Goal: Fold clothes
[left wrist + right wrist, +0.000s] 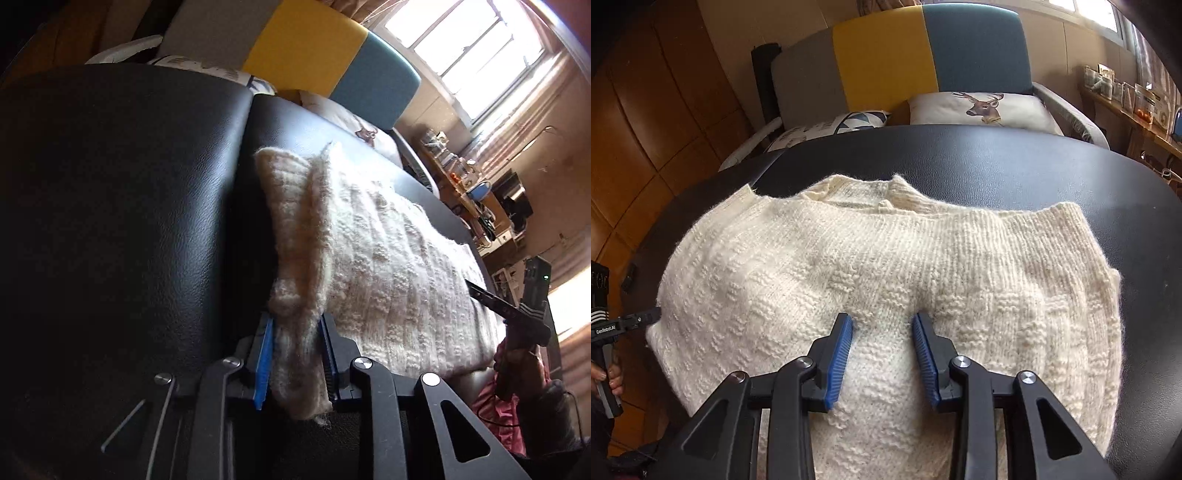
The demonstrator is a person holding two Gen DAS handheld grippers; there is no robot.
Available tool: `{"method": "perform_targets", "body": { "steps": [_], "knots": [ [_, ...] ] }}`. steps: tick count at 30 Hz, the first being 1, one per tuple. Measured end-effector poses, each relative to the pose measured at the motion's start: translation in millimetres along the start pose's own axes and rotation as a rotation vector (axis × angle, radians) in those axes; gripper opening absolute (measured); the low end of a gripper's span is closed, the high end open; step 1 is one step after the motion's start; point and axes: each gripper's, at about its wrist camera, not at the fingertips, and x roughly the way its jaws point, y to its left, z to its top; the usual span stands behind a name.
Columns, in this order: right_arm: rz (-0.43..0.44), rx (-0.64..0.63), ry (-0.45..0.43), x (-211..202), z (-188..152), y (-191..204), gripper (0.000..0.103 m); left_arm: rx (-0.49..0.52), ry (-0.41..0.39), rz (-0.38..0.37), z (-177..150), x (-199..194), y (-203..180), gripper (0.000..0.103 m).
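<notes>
Ahead of my right gripper [882, 354] the black tabletop [1015, 170] lay bare beyond the cream sweater [849, 258], open to passage. Past its far edge a sofa [923, 55] with a deer cushion [982, 107] blocked the way. To my left, my left gripper [646, 317] stood at the sweater's edge.

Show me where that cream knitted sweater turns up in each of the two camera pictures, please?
Left wrist view: the cream sweater runs from centre to lower right, an edge pinched in the left gripper.
Right wrist view: it fills the middle and bottom, bunched between the right gripper pads.
Shared landmark: the yellow and teal chair back beyond the black table.
</notes>
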Motion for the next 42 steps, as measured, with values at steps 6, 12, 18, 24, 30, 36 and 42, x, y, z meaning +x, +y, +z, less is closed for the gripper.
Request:
{"method": "perform_targets", "body": {
  "steps": [6, 12, 18, 24, 30, 36, 42],
  "knots": [
    [0.004, 0.004, -0.025, -2, -3, -2, 0.035, -0.074, -0.046, -0.11, 48, 11, 15, 0.077],
    [0.014, -0.005, -0.062, -4, -8, -3, 0.035, -0.149, 0.095, -0.199, 86, 58, 26, 0.078],
    [0.037, -0.001, -0.091, -4, -9, -7, 0.036, -0.106, 0.12, -0.18, 98, 72, 9, 0.077],
    [0.05, -0.003, -0.095, -4, -9, -8, 0.036, -0.168, 0.128, -0.172, 89, 75, 3, 0.018],
    [0.083, -0.127, -0.006, -22, 7, -12, 0.035, -0.248, 0.07, -0.181, 88, 62, 14, 0.015],
    [0.037, -0.363, 0.082, -43, 19, -27, 0.035, -0.225, 0.003, -0.125, 105, 37, 24, 0.014],
    [0.042, -0.493, 0.198, -16, 23, -27, 0.035, -0.18, 0.007, -0.1, 121, 16, 17, 0.014]
  ]
}}
